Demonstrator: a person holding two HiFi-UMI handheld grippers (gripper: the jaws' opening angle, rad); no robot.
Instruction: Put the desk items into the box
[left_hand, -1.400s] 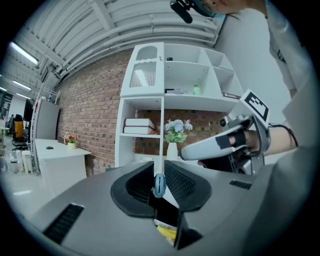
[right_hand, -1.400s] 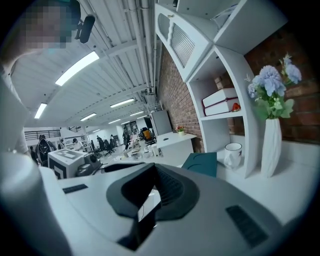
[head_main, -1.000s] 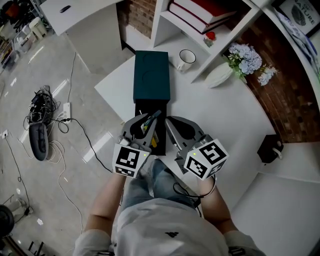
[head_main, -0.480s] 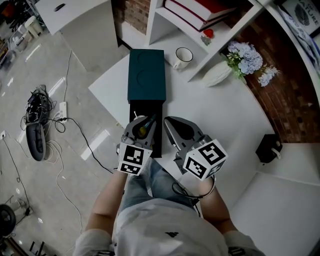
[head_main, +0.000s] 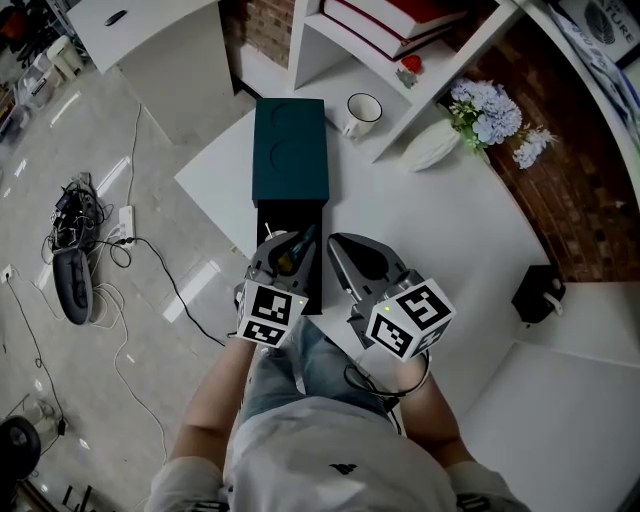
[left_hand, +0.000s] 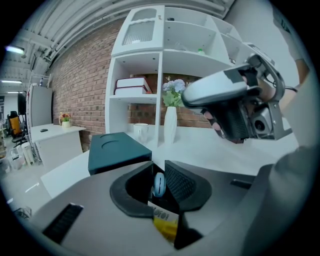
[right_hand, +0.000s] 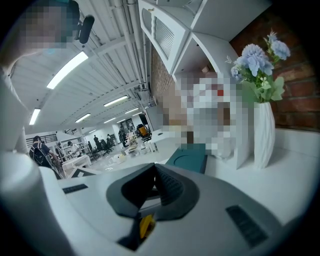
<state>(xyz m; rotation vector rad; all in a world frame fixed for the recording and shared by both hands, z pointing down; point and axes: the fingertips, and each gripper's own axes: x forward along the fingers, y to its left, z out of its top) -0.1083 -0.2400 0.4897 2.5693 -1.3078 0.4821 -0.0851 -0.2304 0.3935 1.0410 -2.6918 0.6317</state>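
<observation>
Your left gripper (head_main: 287, 250) points forward and slightly down, its fingers (left_hand: 181, 183) clamped on a small item (left_hand: 158, 184). Your right gripper (head_main: 337, 243) lies just beside it, roughly parallel. Its fingers (right_hand: 170, 189) are pressed together with nothing between them. Both forearms reach out from your torso, and the marker cubes face up.

The box (head_main: 291, 150) is dark teal with a black inside, and it sits on a white desk (head_main: 450, 240) near a white mug (head_main: 362, 113) with a dark rim. The left hand-held gripper (head_main: 290, 248) and right hand-held gripper (head_main: 340, 248) are grey, with black-and-white square patterns, and the item (left_hand: 159, 184) in the left one is pale blue. Pale blue flowers (head_main: 490, 110) and a white vase (head_main: 432, 148) show against a red-brown brick wall (head_main: 590, 190).
</observation>
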